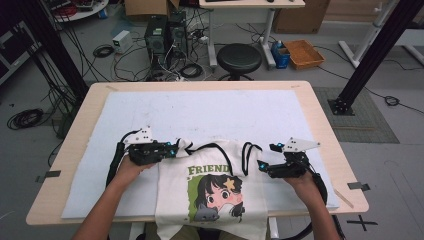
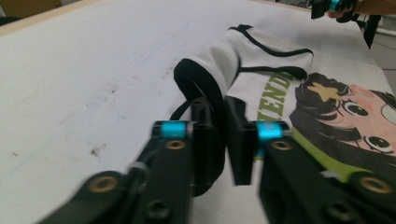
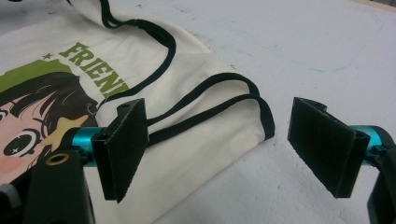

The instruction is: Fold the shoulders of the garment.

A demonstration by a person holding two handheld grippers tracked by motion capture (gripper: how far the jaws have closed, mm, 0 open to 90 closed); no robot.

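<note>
Left tongs point(image 2: 217, 135) pinch the "FRIEND" tote bag point(image 1: 215, 195) corner; right tongs point(image 3: 229, 149) gape wide, empty.

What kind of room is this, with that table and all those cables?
Probably a robotics or research lab: black computer towers stand on the floor amid tangled black cables, and a round black stool waits behind the light wooden table.

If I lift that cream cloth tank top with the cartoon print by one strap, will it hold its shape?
Probably not. The cream cloth tank top already drapes over the table edge and bunches at the left gripper, so it likely sags. It looks thin, hence light, and unlikely to slide freely on the white mat.
</note>
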